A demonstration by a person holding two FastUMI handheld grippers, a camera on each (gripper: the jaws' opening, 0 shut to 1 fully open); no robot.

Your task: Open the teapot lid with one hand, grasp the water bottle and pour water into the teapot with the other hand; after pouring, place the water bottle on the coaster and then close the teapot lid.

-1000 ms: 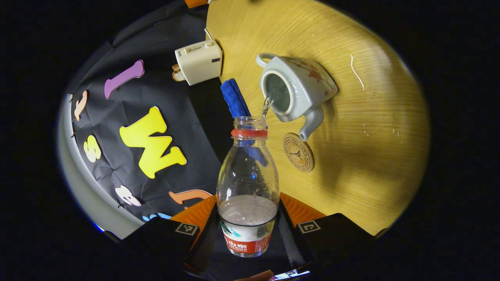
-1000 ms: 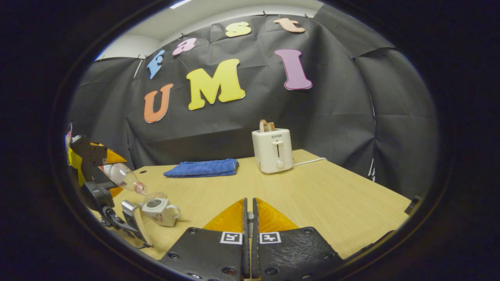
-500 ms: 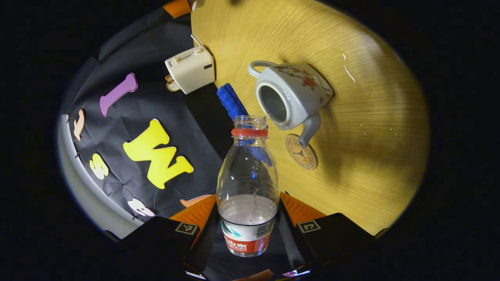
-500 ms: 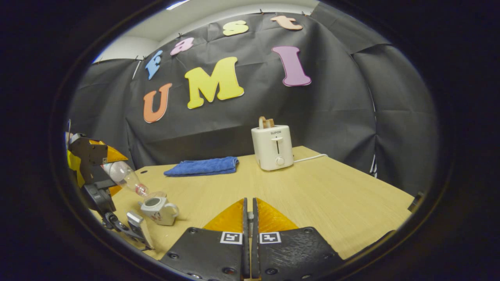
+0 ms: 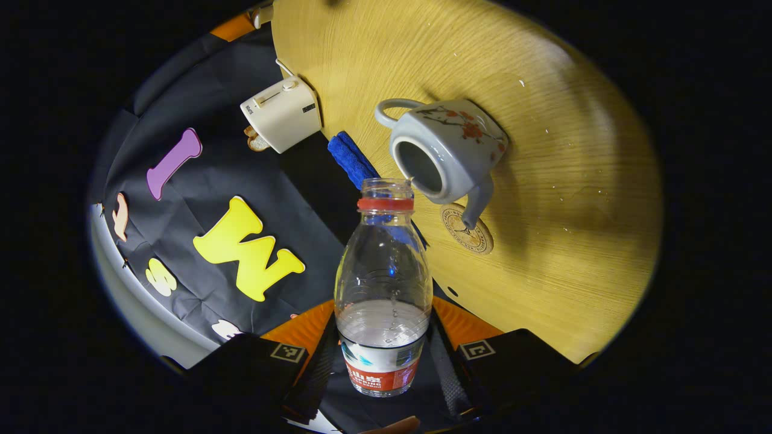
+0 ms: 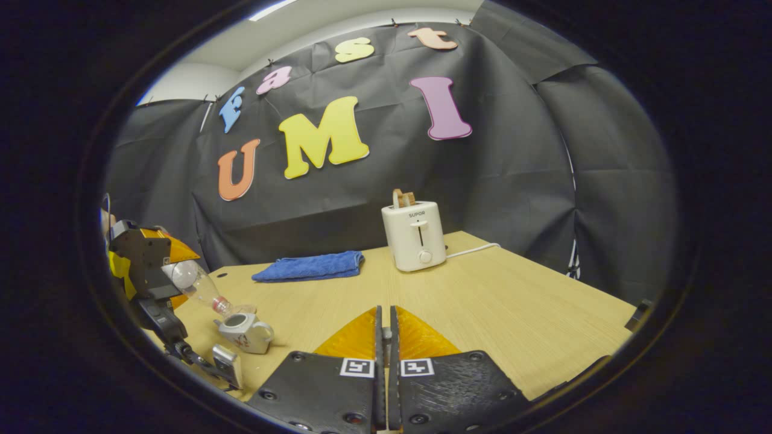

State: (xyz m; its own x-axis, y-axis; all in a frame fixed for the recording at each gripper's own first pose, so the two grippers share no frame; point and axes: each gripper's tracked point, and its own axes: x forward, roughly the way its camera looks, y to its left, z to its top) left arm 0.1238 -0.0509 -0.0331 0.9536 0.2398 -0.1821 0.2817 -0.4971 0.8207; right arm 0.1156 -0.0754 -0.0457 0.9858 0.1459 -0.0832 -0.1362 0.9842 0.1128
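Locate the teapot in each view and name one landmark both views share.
Left gripper view: the teapot sits upper centre, its open mouth just past the water bottle neck.
Right gripper view: the teapot is small at lower left, under the tilted bottle.
Shared landmark: the white toaster, beside the blue towel.

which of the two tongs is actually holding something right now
The left tongs: their fingers clamp the uncapped water bottle, tilted toward the open teapot. The right tongs show fingers closed together with nothing visible between them.
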